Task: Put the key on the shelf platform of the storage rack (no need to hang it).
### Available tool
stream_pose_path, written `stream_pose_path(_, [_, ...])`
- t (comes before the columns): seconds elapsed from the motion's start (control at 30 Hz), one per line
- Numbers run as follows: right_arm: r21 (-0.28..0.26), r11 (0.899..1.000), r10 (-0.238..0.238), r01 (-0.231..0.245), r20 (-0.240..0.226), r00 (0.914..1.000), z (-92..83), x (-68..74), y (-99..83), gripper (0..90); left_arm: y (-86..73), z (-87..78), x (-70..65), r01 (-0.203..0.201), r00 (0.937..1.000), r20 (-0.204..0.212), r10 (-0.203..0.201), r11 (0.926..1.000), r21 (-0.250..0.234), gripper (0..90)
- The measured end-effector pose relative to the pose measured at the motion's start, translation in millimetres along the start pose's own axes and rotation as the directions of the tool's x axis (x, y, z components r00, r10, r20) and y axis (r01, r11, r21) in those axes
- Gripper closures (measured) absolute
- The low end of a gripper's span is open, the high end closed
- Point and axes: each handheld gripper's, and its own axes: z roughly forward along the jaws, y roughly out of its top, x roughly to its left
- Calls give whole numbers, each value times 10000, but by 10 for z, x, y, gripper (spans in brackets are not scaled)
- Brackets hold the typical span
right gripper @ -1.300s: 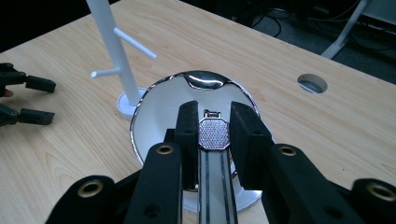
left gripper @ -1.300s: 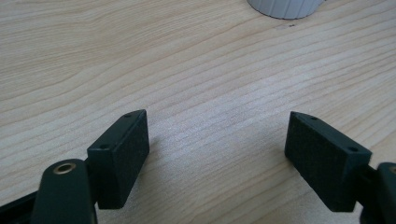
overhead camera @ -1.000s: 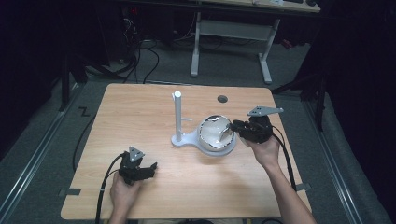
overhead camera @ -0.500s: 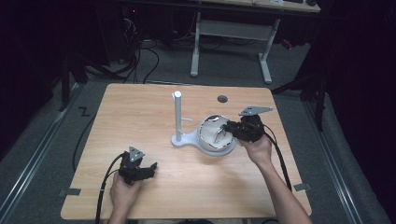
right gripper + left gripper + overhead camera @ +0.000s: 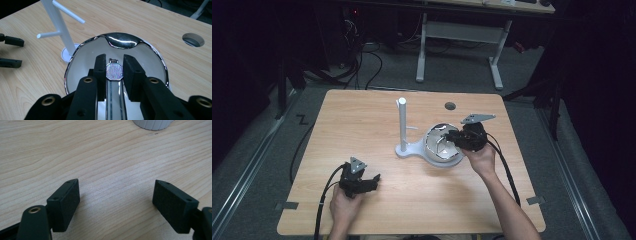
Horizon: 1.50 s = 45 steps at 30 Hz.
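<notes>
A watch (image 5: 114,71) with an octagonal glittering face and a metal band is pinched between the jaws of my right gripper (image 5: 114,60). It hangs just over a white dish with a chrome rim (image 5: 75,53). In the high view the right gripper (image 5: 453,138) reaches over the dish (image 5: 432,156) from the right. A white stand (image 5: 402,125) with thin side pegs rises just left of the dish on a shared base. My left gripper (image 5: 373,181) rests on the table near the front left, with its jaws wide apart over bare wood (image 5: 116,192).
A round cable hole (image 5: 450,106) sits in the wooden table (image 5: 362,115) behind the dish. Cables trail from both grippers off the front edge. A white desk frame (image 5: 459,35) stands on the dark floor beyond the table.
My right gripper has moved left and slightly down with the watch, from the dish's right rim to over its bowl. The left gripper has stayed put.
</notes>
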Motion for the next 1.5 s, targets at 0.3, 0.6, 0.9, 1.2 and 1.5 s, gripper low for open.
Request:
stream_pose_path(0.3, [-40,9999,166,-167,-324,9993,101,17,-7,743,0,-1,1,-16,10000,3,16,10000,13,224])
stream_pose_path(0.6, [-46,9996,270,-273,-500,9984,180,18,2,743,0,-1,1,-13,10000,4,13,10000,10,224])
stream_pose_path(0.9, [123,9993,371,-364,-589,9976,271,21,6,742,0,-1,1,-14,10000,5,14,10000,11,224])
stream_pose_path(1.2, [295,9986,452,-436,-554,9974,352,17,5,741,0,-1,2,-9,10000,11,9,10000,9,224])
stream_pose_path(1.5, [260,9987,455,-442,-525,9976,399,2,-8,649,0,-1,3,0,10000,18,0,10000,9,224])
